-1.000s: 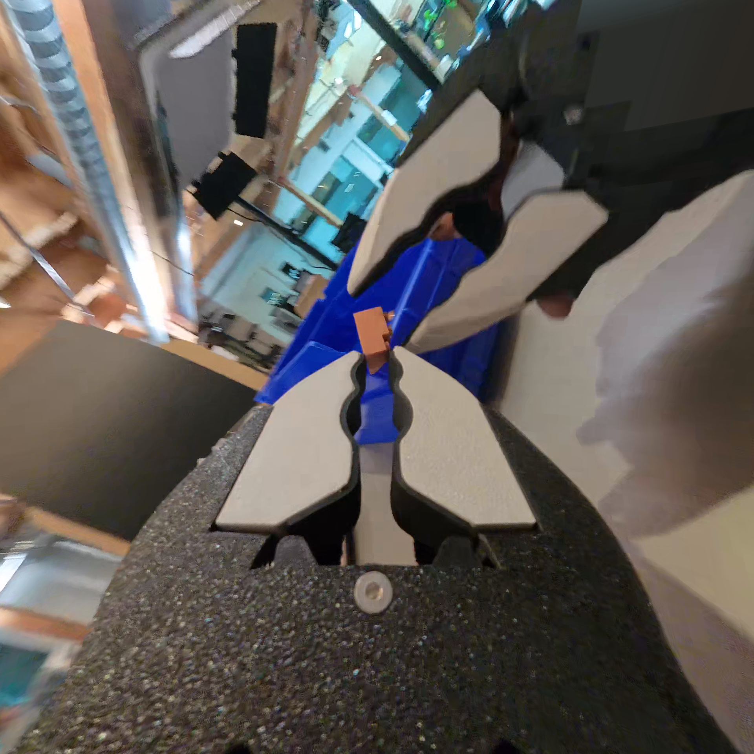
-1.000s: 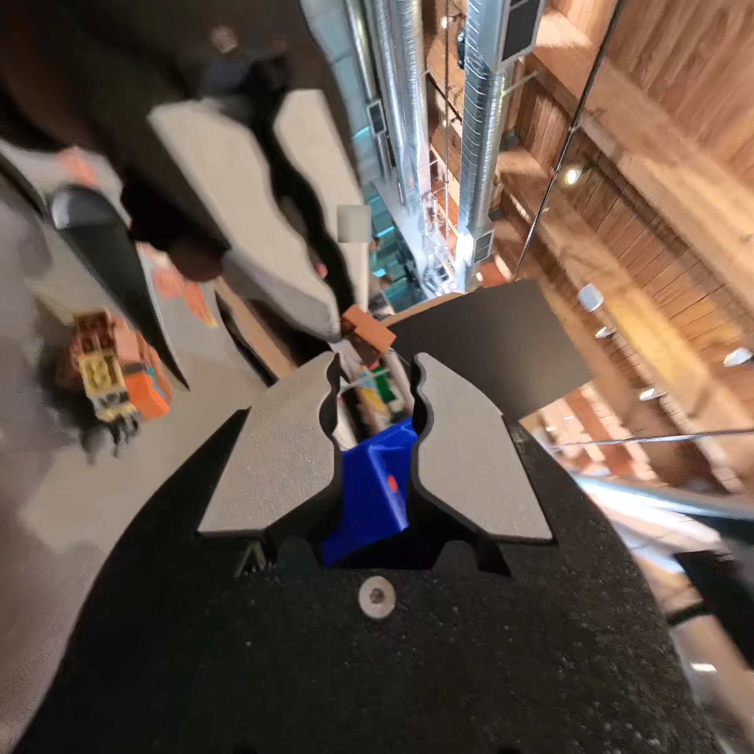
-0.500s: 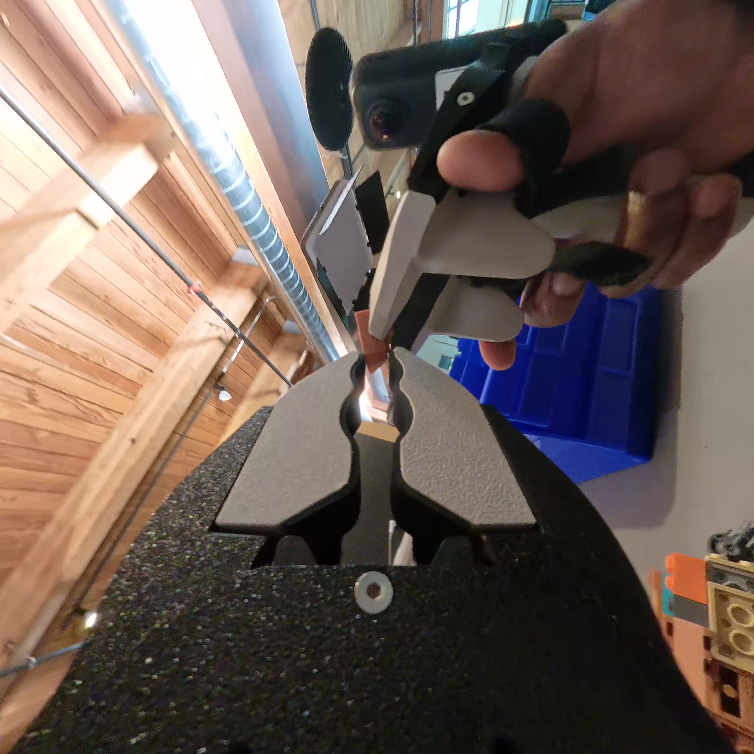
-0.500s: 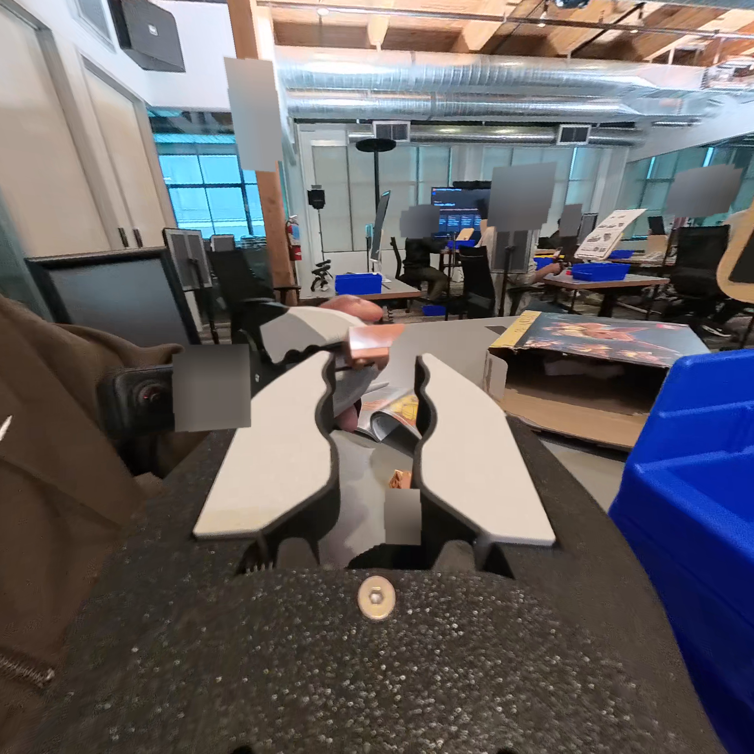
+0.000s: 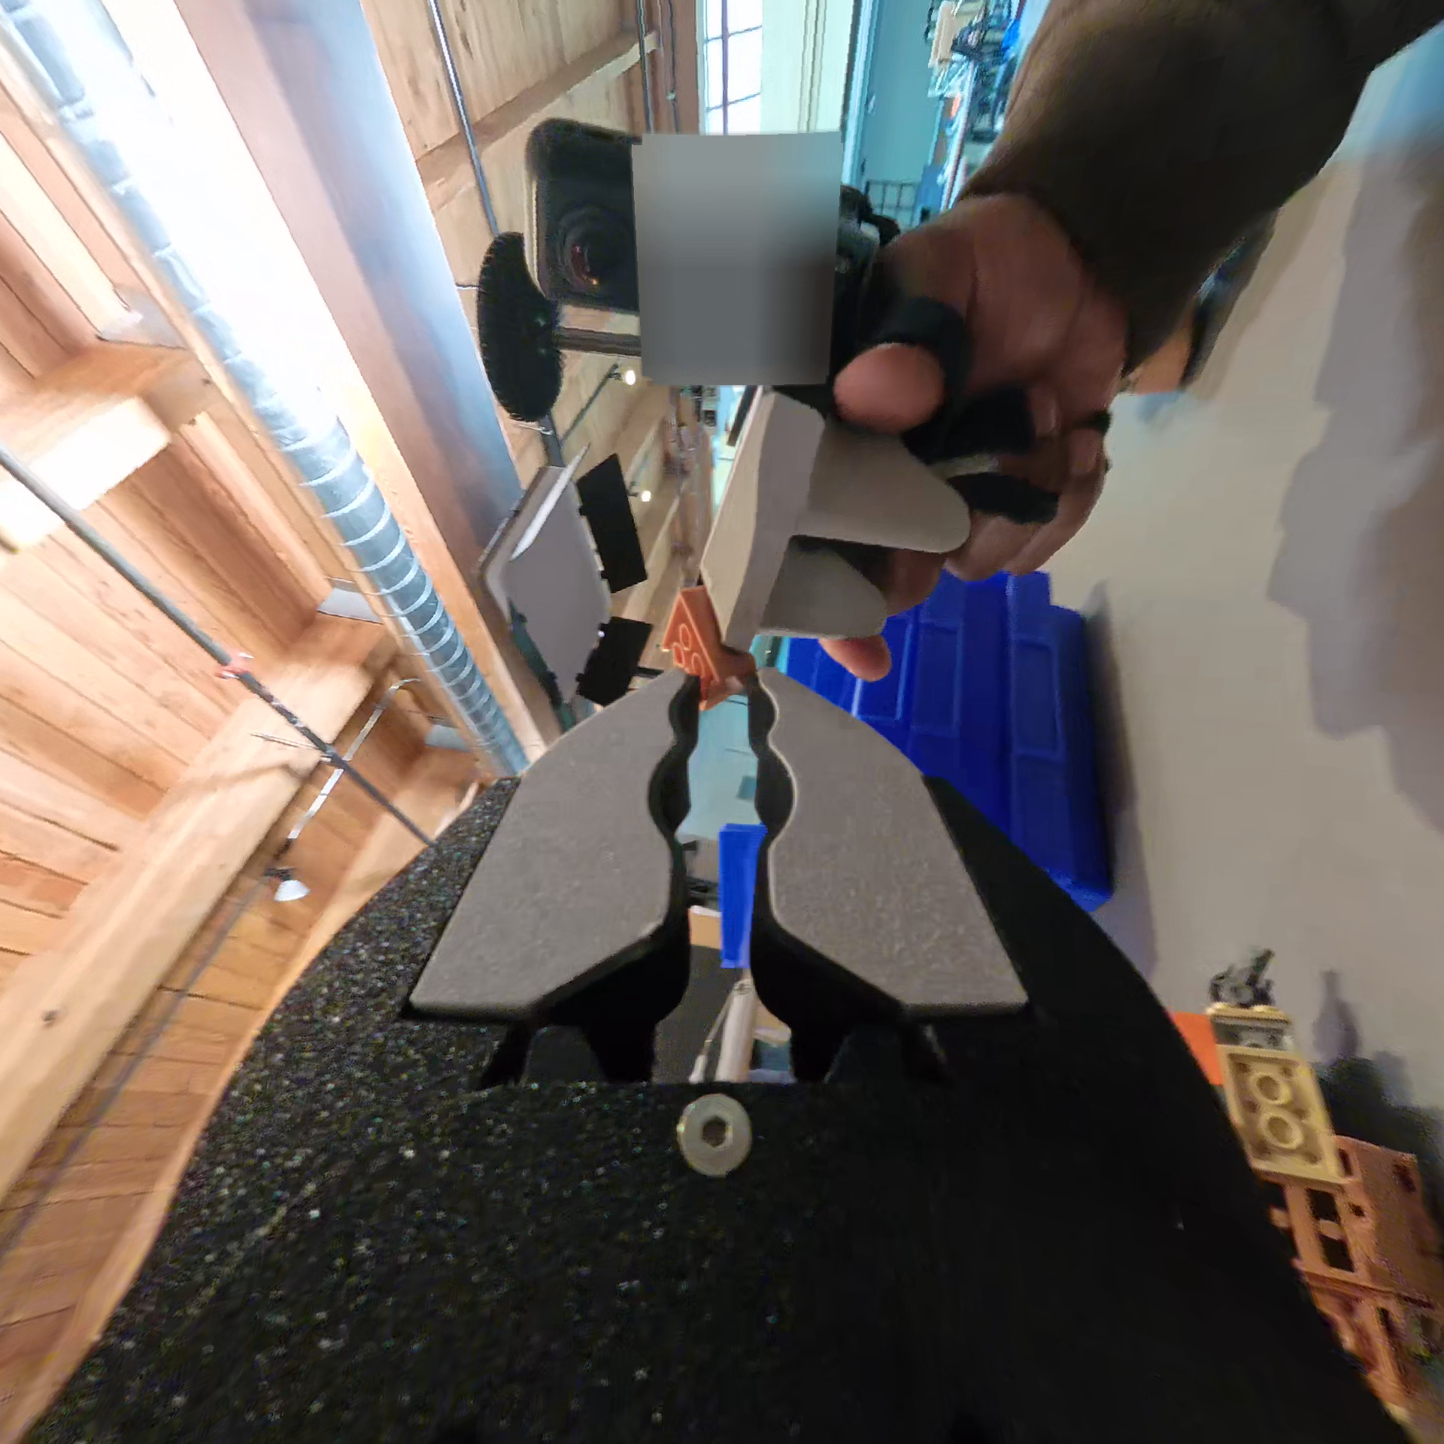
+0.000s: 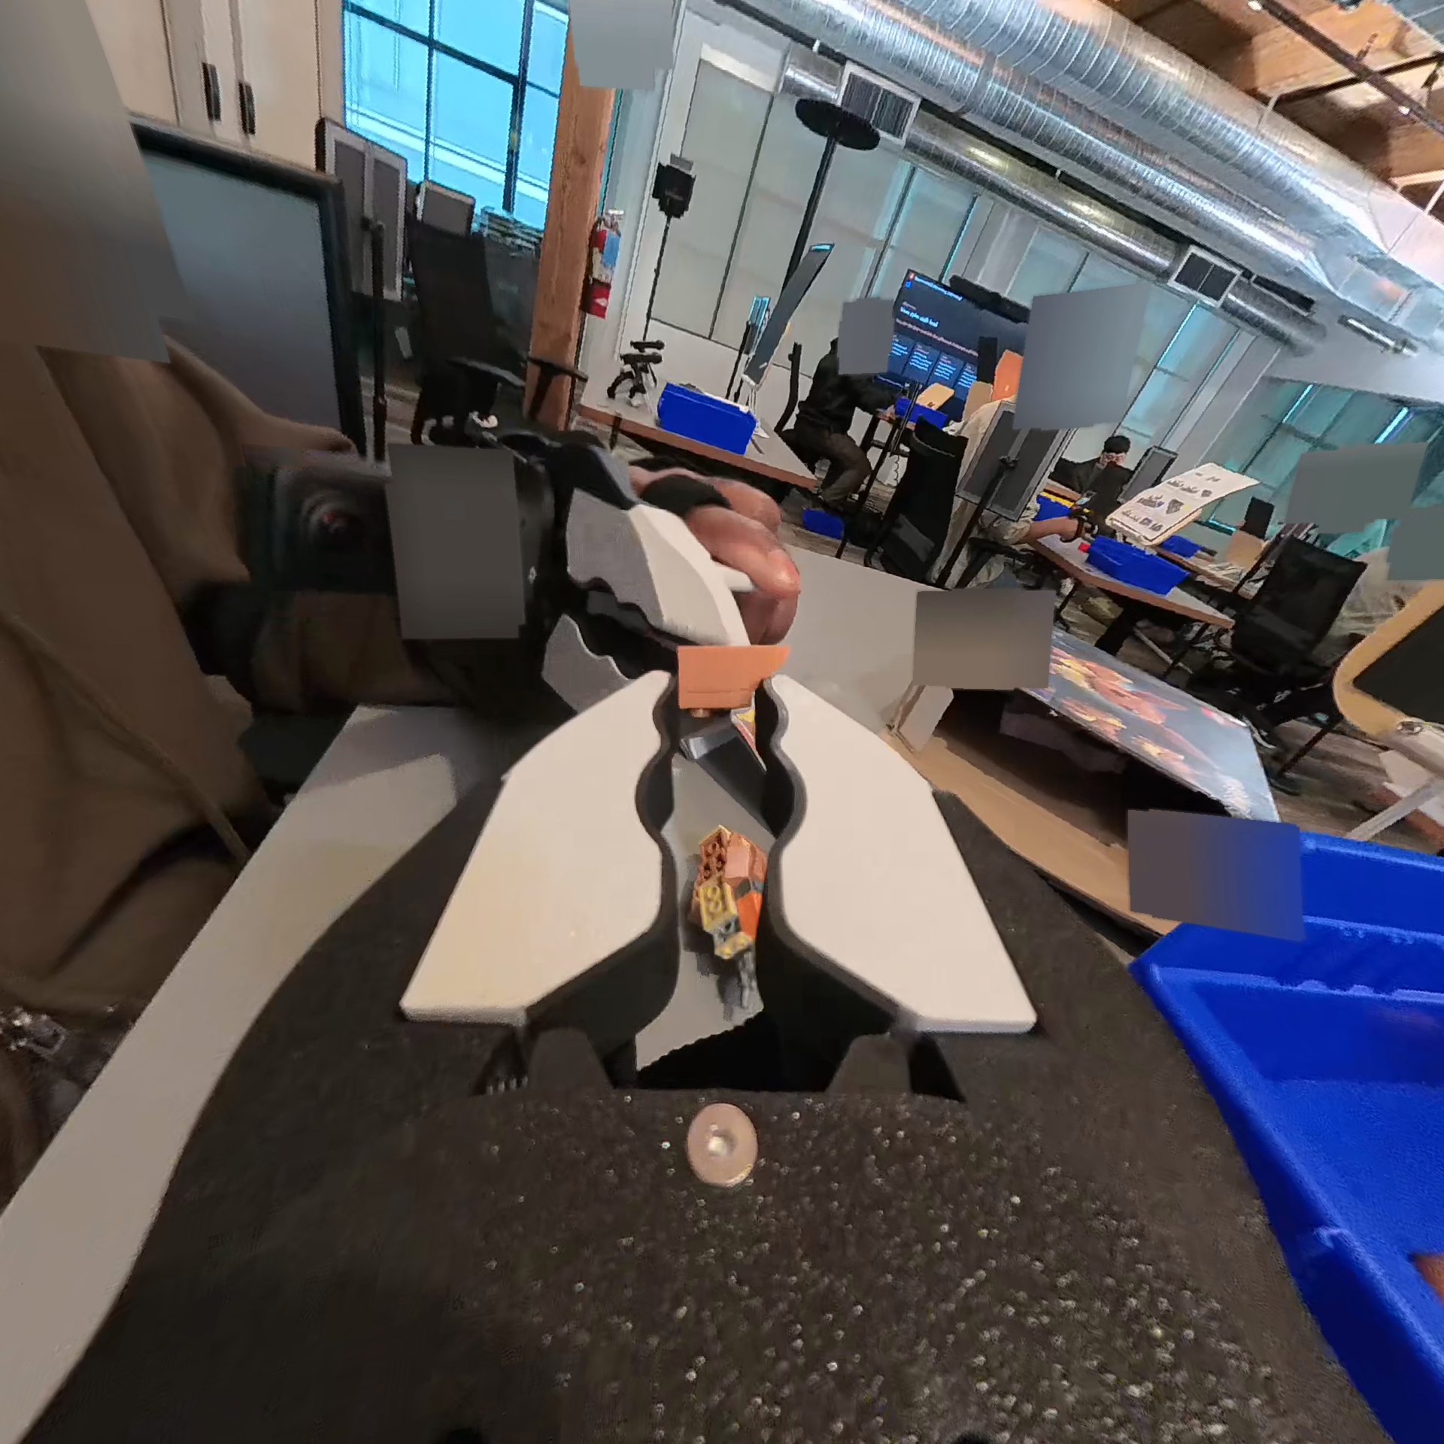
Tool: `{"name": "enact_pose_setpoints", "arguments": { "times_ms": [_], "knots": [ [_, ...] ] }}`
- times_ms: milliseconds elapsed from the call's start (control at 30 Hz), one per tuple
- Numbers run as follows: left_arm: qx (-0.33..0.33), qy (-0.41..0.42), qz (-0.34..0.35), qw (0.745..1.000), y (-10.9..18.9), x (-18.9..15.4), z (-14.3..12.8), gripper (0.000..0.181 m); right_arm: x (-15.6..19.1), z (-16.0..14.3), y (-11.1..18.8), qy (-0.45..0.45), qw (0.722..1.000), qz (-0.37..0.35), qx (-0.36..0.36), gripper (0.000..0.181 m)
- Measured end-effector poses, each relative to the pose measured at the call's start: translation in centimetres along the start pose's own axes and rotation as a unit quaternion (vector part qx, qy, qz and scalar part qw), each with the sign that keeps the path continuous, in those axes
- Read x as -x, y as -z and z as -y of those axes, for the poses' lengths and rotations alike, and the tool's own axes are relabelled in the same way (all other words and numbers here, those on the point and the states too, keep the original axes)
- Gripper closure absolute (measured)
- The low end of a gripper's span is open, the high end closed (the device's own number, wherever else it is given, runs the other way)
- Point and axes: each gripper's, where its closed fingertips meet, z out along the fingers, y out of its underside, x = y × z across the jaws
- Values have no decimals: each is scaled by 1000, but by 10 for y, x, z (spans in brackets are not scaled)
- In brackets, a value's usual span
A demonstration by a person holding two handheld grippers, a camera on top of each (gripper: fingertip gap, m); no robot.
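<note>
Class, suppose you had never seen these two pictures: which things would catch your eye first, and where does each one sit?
First, the small orange brick, held up in the air between the tips of both grippers, the right gripper and the left gripper, which meet nose to nose. Next, the bright blue bin at the right edge of the right wrist view. Then the little brick model on the grey table, seen between the right fingers.
</note>
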Motion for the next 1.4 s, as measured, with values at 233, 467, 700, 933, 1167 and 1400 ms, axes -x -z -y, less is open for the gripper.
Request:
{"name": "enact_pose_setpoints", "arguments": {
  "times_ms": [233,467,700,933,1167,1400],
  "knots": [
    [0,55,-50,997,0,-10,-1,169,3,-8,2,57,998,0,37,163],
    [14,98,-83,992,1,-16,-10,181,3,-18,5,116,990,-9,78,165],
    [13,346,-121,930,-5,-9,-15,170,-20,-24,7,174,974,-92,108,165],
    [65,625,-206,750,-10,-24,-26,145,-35,-37,2,256,943,-146,153,165],
    [78,730,-219,643,-14,-36,-30,144,-42,-44,0,310,916,-183,179,165],
    [74,753,-210,620,-15,-35,-31,144,-40,-47,-4,332,903,-198,188,165]
  ]
}}
